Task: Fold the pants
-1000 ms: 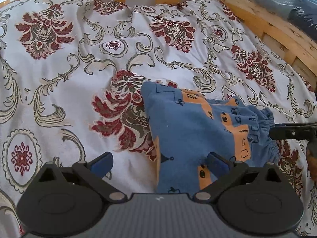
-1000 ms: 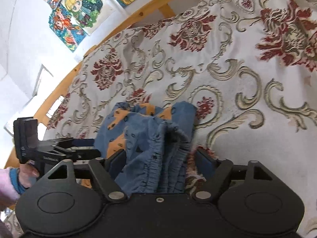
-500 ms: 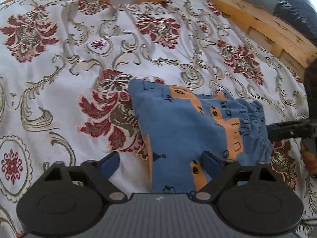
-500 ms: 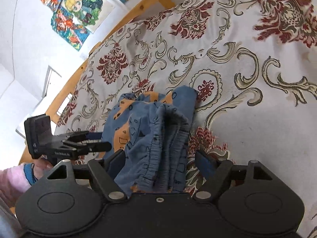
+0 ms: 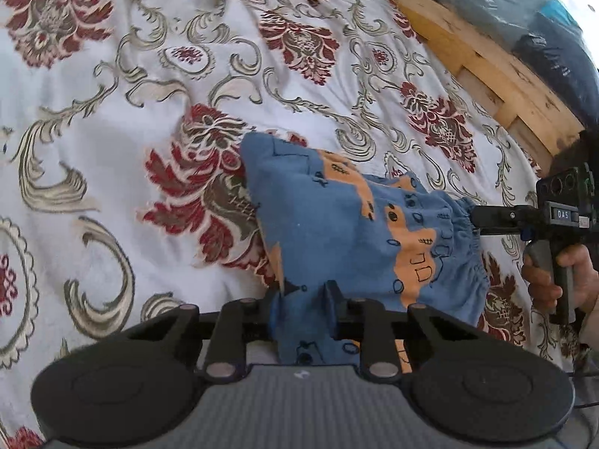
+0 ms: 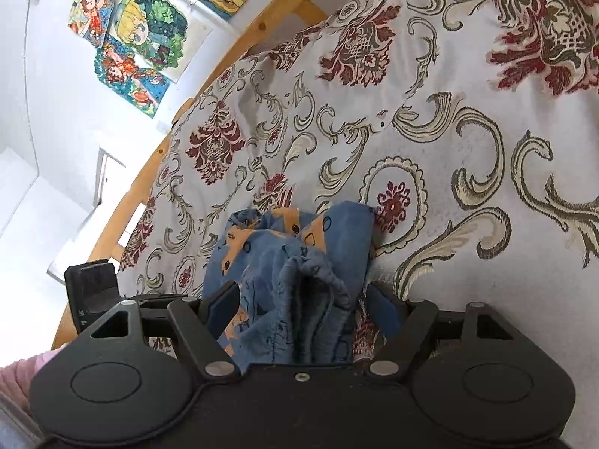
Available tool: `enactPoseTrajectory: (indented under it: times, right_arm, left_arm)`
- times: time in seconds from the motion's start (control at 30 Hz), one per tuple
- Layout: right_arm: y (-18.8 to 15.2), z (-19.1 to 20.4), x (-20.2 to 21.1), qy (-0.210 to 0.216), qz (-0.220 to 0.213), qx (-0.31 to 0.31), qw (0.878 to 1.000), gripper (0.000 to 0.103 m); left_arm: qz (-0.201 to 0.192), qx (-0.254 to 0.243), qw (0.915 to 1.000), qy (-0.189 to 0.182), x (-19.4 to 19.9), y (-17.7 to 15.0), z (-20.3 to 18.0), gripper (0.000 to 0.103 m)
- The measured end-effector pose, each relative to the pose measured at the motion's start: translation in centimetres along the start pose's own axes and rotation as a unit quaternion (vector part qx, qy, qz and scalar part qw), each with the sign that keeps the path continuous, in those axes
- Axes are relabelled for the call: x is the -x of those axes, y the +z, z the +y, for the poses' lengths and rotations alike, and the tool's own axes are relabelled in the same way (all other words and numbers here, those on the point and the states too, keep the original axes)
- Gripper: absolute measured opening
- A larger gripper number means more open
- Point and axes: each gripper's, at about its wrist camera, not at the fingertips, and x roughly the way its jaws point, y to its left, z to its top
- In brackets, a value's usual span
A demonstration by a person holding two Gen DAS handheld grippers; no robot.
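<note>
Pants [image 5: 337, 232]: left gripper [image 5: 303, 314] closing on them, right gripper [image 6: 303, 310] wide.

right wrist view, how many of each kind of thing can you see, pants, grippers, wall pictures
pants: 1
grippers: 2, the right gripper and the left gripper
wall pictures: 4, such as the green-haired one
total: 7

black left gripper [image 5: 303, 310] with blue pads, black right gripper [image 6: 303, 310], apparently pink sleeve [image 6: 17, 372]
</note>
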Motion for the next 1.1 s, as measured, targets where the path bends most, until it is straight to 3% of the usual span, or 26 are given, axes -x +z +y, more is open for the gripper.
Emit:
enactPoseTrajectory:
  times: [0.1, 0.13, 0.17, 0.27, 0.43, 0.47, 0.6, 0.8, 1.1]
  right_arm:
    - [-0.2, 0.1, -0.1, -0.011, 0.005, 0.013, 1.0, 0.068]
    - [-0.4, 0.1, -0.1, -0.02, 0.006, 0.018, 1.0, 0.057]
    - [-0.5, 0.1, -0.2, -0.031, 0.007, 0.023, 0.999, 0.048]
    - [-0.7, -0.2, -0.3, -0.035, 0.003, 0.015, 0.999, 0.038]
    - [-1.2, 0.8, -0.5, -0.053, -0.005, 0.033, 0.998, 0.031]
    - [-1.3, 1.0, -0.4, -0.056, -0.01, 0.033, 0.998, 0.029]
    - [-1.9, 2.3, 0.0, -0.074, -0.028, 0.051, 0.996, 0.025]
    - [-2.5, 4.7, 0.2, -0.107, -0.045, 0.097, 0.989, 0.022]
    - [-2.0, 7.2, 1.6, -0.102, -0.078, 0.137, 0.982, 0.021]
  left_arm:
    - [-0.003, 0.002, 1.0, -0.005, 0.0, 0.0, 0.0, 0.026]
    - [-0.002, 0.007, 0.9999, -0.009, 0.0, 0.1, 0.1, 0.027]
    - [0.0, 0.016, 0.9997, -0.016, 0.1, 0.2, 0.2, 0.03]
    - [0.0, 0.043, 0.9985, -0.032, 0.1, 0.6, 0.9, 0.04]
    - [0.004, 0.052, 0.9984, -0.02, -0.3, 1.1, 0.9, 0.039]
    - [0.006, 0.052, 0.9984, -0.021, -0.4, 1.1, 0.8, 0.025]
    - [-0.003, 0.038, 0.9993, -0.004, 0.0, 0.9, -0.2, 0.016]
    - [-0.004, 0.018, 0.999, 0.041, 0.5, 1.2, -2.2, 0.011]
    - [-0.028, -0.021, 0.9959, 0.084, 2.2, 2.4, -5.0, 0.01]
